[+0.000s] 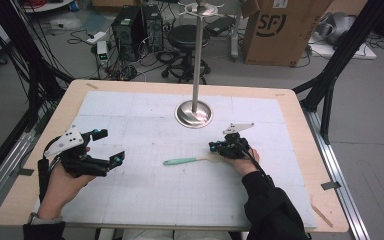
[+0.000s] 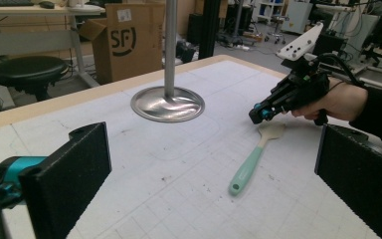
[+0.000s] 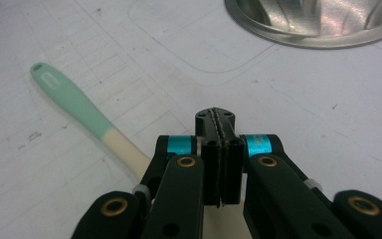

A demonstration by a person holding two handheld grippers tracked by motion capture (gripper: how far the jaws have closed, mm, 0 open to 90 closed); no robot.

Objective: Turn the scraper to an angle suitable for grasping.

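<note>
- Item: a spatula (image 1: 186, 160) lies flat on the counter (image 1: 130, 200), in front of the stand (image 1: 194, 114) and apart from its base.
- Appearance: mint-green handle with a hang hole at its free end, cream neck and a cream blade; the blade end points toward the right hand-held gripper (image 1: 214, 147).
- Handling, as judged: light and stiff in the handle; the blade looks soft and likely to flex. The smooth handle may slip or spin under a narrow pinch.
- Where to grip, as judged: across the green handle near the neck, not on the blade.
- Right hand-held gripper (image 3: 218, 124): jaws pressed fully together with nothing between them, tip just above the blade end; contact cannot be confirmed.
- Left hand-held gripper (image 1: 109, 146): jaws wide apart and empty, held at the left of the counter, well apart from the spatula (image 2: 252, 158).
</note>
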